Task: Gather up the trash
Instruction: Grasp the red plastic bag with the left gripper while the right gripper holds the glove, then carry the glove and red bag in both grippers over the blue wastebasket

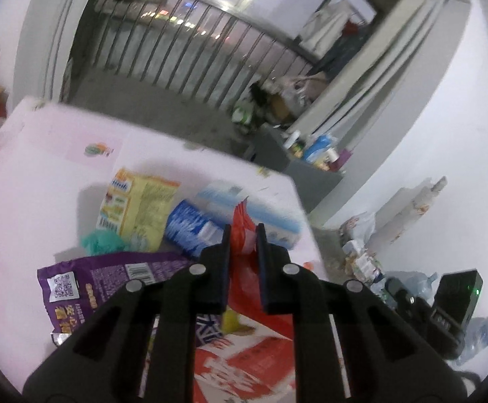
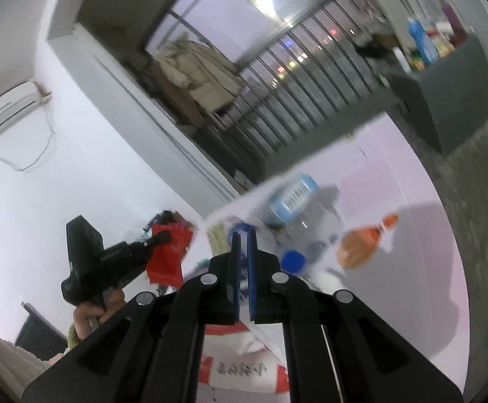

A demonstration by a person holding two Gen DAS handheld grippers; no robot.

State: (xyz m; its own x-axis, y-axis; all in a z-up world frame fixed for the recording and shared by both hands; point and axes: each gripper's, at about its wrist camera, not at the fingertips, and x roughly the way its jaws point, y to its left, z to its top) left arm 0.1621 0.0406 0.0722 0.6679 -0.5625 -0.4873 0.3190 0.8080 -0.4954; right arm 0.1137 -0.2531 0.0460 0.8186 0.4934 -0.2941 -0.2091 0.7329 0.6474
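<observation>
Seen from the left wrist, lying on the pale surface (image 1: 42,168) from left to right: purple packet (image 1: 86,288), flat, near edge; green crumpled scrap (image 1: 101,241) just behind it; yellow packet (image 1: 139,208) beside that; blue-and-white packet (image 1: 190,231) leaning against the yellow one; pale blue pack (image 1: 244,201) toward the far corner. Clenched on a red wrapper (image 1: 244,245) between the pads: left claw (image 1: 244,231), raised above the litter, over a red-and-white bag (image 1: 244,352).

Seen from the right wrist, again left to right: a hand (image 2: 89,315) around the left tool's grip; left claw (image 2: 163,236) pinching the red wrapper (image 2: 166,258), lifted clear of the surface (image 2: 395,184); right claw (image 2: 244,235) clenched, pads almost touching, anything caught between them impossible to tell through the blur; beyond it a barcoded blue pack (image 2: 294,198), a clear bottle with blue cap (image 2: 294,258), then an orange bottle (image 2: 358,245) on its side, farthest right.
</observation>
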